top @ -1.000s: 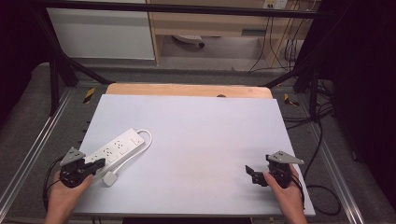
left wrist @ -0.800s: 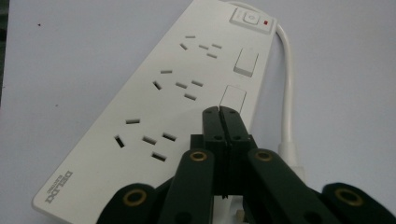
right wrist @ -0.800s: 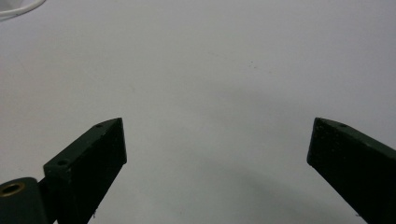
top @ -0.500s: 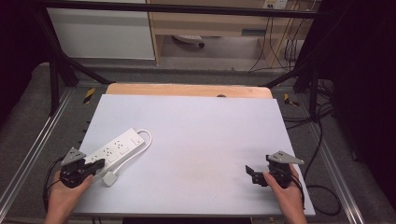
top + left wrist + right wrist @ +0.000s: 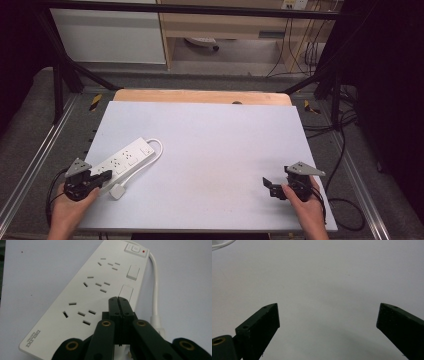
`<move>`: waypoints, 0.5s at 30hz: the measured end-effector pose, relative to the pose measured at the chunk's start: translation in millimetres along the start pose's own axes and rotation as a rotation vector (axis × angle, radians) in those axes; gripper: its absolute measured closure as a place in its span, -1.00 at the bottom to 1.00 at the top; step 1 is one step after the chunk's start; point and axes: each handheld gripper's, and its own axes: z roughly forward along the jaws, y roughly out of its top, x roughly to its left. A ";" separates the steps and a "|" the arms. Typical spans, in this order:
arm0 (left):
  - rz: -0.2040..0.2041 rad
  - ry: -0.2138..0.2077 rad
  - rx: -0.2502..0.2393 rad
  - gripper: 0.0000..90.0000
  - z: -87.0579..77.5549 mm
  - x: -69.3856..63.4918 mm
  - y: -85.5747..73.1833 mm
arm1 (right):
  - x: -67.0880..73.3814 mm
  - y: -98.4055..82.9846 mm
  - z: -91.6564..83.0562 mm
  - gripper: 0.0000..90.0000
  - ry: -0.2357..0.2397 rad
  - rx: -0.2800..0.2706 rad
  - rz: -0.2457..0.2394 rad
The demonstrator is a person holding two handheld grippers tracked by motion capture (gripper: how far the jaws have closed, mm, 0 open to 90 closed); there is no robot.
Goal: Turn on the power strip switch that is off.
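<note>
A white power strip lies slanted at the table's left, its cord looping back to a white plug near the front. My left gripper is shut with nothing in it, its tips hovering over the strip's near end. In the left gripper view the closed jaws' tips sit above the strip, beside a blank cover panel, with the cord to the right. My right gripper stands open near the front right. Its jaws frame bare white tabletop.
The white tabletop ends at a wooden strip along the far edge. Metal rails run down both sides. Loose cables lie on the floor at the right, and cabinets stand behind.
</note>
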 end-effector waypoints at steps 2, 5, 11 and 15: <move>0.001 0.000 -0.001 1.00 0.0 0.2 0.0 | -0.1 0.1 0.3 -0.89 0.000 0.001 0.000; 0.000 -0.001 0.000 1.00 0.0 0.1 -0.1 | 0.3 0.0 0.2 -0.89 0.000 0.002 -0.002; 0.000 -0.001 0.001 1.00 0.0 0.0 0.1 | 0.0 -0.2 0.3 -0.89 -0.002 0.000 -0.003; 0.004 -0.002 0.001 1.00 0.1 -0.1 0.2 | -0.7 -1.8 1.4 -0.89 -0.006 0.010 0.004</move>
